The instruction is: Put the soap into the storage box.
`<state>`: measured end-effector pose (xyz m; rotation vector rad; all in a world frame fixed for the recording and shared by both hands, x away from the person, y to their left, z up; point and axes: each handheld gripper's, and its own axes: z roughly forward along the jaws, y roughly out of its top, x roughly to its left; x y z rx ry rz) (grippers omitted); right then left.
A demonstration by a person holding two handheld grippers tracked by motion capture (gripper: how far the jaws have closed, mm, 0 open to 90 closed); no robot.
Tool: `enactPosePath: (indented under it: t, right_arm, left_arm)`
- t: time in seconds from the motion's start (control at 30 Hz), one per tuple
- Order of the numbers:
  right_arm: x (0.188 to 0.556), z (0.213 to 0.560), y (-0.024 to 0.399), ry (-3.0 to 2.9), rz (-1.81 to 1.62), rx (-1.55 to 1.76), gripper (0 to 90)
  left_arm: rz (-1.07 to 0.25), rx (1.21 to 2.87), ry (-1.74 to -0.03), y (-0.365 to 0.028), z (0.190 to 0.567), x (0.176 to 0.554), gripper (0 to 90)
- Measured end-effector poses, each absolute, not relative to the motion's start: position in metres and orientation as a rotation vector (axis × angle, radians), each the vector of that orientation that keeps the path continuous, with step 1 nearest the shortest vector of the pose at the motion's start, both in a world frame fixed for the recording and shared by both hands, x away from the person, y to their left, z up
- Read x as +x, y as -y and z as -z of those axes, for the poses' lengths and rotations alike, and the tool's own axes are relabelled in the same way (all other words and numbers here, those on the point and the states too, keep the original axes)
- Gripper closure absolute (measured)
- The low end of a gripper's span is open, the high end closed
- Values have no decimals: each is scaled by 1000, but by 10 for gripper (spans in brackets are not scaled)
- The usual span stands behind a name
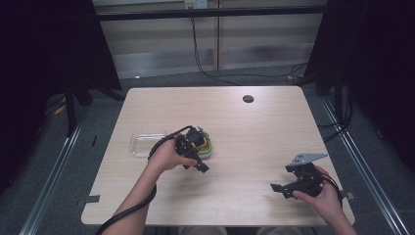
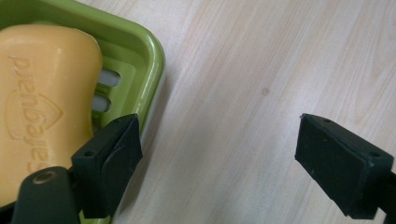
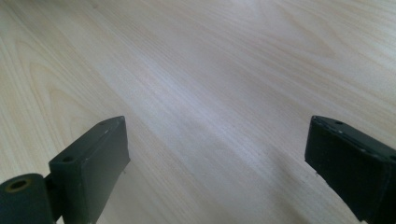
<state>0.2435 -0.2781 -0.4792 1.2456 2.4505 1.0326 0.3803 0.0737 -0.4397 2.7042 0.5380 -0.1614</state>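
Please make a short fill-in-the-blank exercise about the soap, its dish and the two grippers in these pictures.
1. The yellow soap bar lies in a dish whose colour is ____.
2. The jaws of the left gripper stand ____, with nothing between them.
3. Left of the dish in the high view lies a ____ plastic lid.
4. The right gripper looks along bare ____ table.

Missing words: green; open; clear; wooden

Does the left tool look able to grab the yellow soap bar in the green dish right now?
Probably yes: the left tool is open beside the yellow soap bar, nothing covering it in the green plastic dish.
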Motion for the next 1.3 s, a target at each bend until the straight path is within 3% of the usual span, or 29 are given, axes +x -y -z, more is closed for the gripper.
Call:
enactPosePath:
  t: [1.3]
  right_arm:
    - [243, 479, 276, -2460, -1027, 1235, 59]
  left_arm:
    - [146, 2643, -525, -73, 461, 357, 124]
